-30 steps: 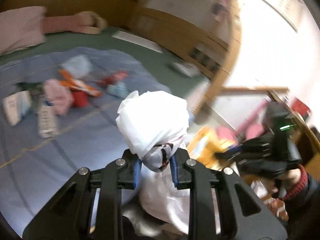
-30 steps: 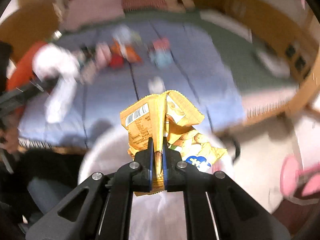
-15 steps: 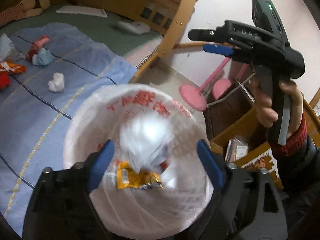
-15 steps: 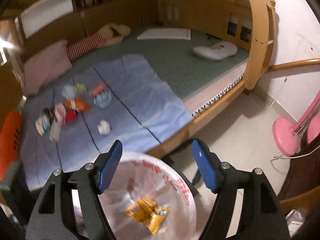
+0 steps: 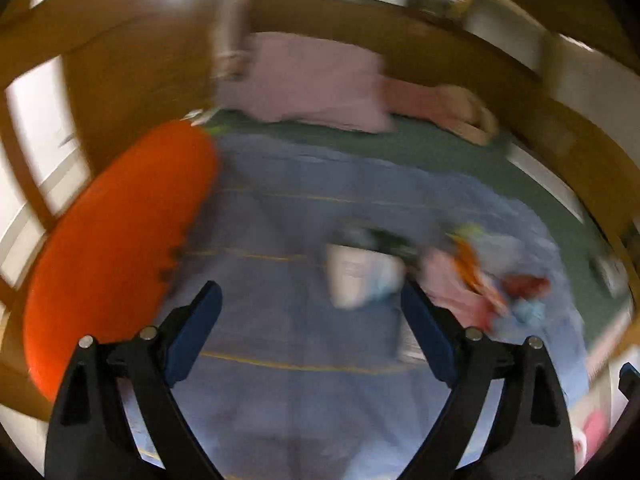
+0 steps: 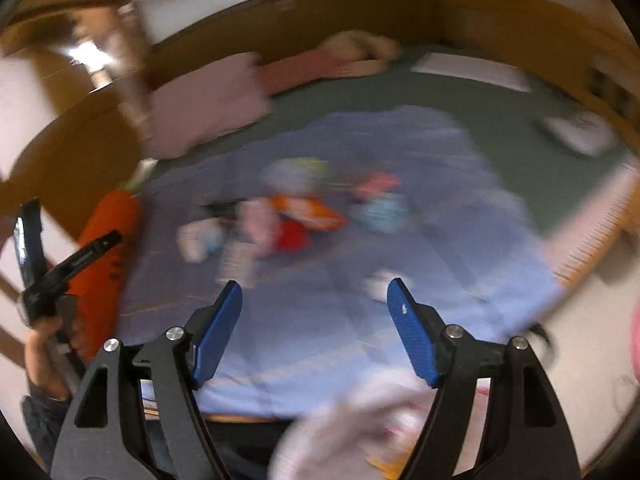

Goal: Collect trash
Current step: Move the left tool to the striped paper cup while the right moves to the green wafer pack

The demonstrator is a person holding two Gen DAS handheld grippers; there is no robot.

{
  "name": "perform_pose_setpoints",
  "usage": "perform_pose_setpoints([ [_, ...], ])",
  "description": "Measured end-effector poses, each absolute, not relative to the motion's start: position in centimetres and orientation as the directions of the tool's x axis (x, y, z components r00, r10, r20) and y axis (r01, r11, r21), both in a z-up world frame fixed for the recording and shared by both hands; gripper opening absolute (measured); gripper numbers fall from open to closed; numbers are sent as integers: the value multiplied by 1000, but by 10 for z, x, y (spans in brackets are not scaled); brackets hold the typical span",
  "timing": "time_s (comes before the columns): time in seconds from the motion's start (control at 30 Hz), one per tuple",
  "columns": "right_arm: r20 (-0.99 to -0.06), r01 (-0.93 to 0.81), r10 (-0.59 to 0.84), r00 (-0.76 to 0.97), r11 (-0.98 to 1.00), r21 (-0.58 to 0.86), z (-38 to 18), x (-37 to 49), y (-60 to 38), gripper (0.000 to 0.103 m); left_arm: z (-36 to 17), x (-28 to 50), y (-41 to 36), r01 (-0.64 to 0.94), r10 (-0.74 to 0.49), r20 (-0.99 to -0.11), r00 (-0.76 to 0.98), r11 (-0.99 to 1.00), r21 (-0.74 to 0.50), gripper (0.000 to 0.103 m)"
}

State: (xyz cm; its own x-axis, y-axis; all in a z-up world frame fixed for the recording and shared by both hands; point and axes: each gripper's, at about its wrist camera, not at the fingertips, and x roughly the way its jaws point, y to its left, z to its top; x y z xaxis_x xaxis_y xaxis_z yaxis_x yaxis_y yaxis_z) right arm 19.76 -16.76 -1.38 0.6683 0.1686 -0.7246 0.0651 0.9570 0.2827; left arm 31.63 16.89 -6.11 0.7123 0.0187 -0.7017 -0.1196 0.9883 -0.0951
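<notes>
Both grippers are empty, and their jaws have just been opening: my left gripper (image 5: 310, 336) gapes wide, my right gripper (image 6: 314, 330) a bit less. Left trash is a heap of wrappers (image 6: 280, 220) on the blue blanket (image 6: 400, 152), ahead of and beyond both sets of fingers. A white packet (image 5: 360, 276) at the heap's end sits just ahead of my left fingers, right of centre, so I'd judge that hand nearer. A crumpled tissue (image 6: 378, 284) lies just off my right gripper's right finger.
</notes>
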Motion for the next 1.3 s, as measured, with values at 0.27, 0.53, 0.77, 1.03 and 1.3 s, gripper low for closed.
perform_pose_setpoints([
  [0.27, -788, -134, 328, 521, 943, 305, -88, 387, -17, 74, -117, 334, 269, -357, -4, -792, 611, 891, -279, 90],
  [0.53, -859, -17, 275, 431, 955, 297, -166, 497, 8, 74, -132, 343, 279, -378, -18, -823, 568, 882, -280, 91],
  [0.77, -825, -165, 561, 69, 822, 545, -197, 453, 34, 50, -129, 337, 297, -471, 11, -818, 576, 822, -321, 91],
  [1.03, -820, -203, 431, 378, 902, 381, -127, 446, -8, 72, -138, 337, 300, -477, -1, -844, 536, 825, -304, 94],
  [1.3, -836, 127, 355, 418, 889, 441, -152, 469, -69, 72, -153, 348, 287, -399, -95, -875, 475, 863, -311, 94],
])
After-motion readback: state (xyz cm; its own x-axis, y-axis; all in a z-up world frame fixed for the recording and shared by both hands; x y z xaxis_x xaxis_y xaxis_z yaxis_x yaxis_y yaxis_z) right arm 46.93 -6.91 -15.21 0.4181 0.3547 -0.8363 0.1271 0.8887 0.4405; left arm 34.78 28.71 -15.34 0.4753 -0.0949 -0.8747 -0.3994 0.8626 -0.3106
